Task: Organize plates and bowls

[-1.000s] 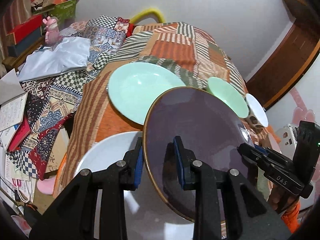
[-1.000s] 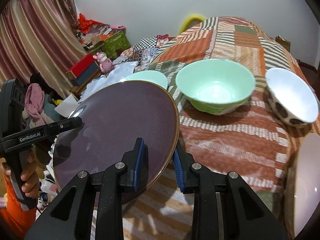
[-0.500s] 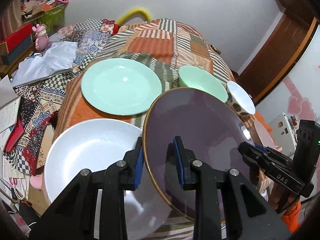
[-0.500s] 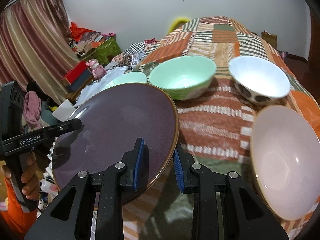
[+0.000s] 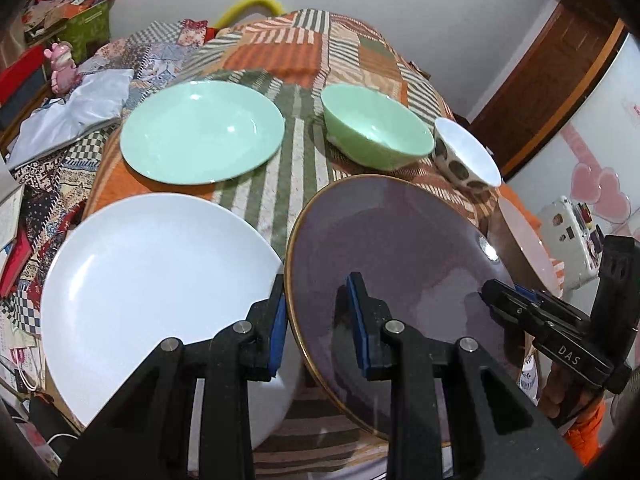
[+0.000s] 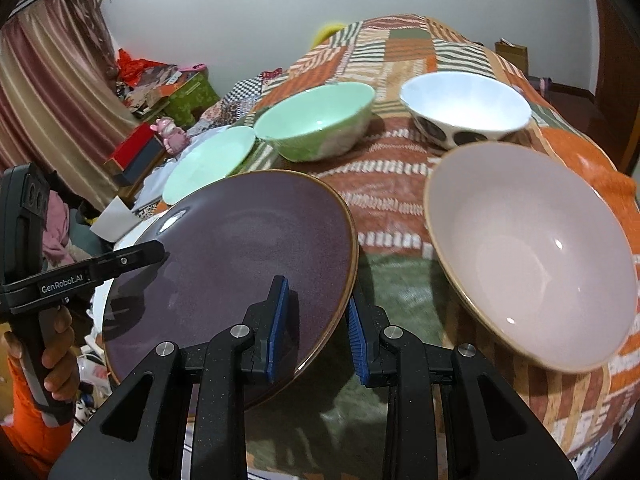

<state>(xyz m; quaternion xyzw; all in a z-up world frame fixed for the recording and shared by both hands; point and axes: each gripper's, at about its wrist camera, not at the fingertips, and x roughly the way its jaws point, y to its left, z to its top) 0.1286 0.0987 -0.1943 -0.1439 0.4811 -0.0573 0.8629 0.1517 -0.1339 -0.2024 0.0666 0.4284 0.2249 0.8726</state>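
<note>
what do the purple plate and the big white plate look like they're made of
Purple plate: probably glazed stoneware, going by its speckled satin surface, soft highlights and brownish rim. White plate: likely glossy porcelain or melamine; smooth, uniform white with a sheen, which of the two I can't tell.

Plate (image 5: 400,248): dark purple, gold rim. Large plate (image 5: 152,280): white. Shallow plate (image 5: 200,132), bowl (image 5: 376,136): mint green. Cloth (image 5: 304,52): orange-green striped patchwork.

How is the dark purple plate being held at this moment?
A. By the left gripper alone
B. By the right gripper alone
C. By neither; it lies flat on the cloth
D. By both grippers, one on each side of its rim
D: the left gripper and the right gripper each clamp an opposite edge of the purple plate.
</note>
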